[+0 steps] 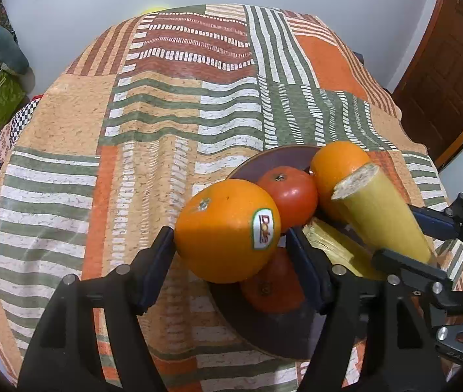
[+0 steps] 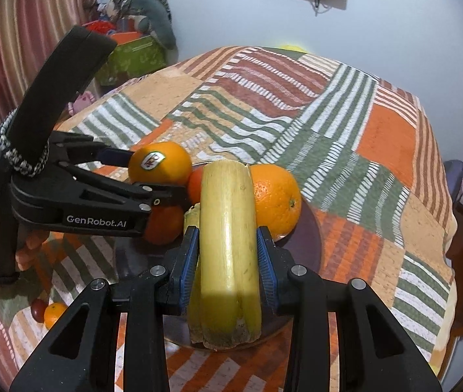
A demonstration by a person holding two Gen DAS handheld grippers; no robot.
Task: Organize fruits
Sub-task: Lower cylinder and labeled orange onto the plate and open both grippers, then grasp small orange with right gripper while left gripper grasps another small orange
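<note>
Two grippers meet over a dark plate: the left gripper brackets a stickered orange above two tomatoes, jaws wide, contact unclear, while the right gripper clamps a yellow stalk beside another orange.

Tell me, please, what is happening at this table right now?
A person is sorting fruit onto a dark plate with a hand-held tool in each hand. The left tool has a stickered orange between its fingers, above the plate; whether the pads grip it is unclear. The right tool is shut on a pale yellow-green stalk piece. Two tomatoes and another orange sit on the plate.
</note>
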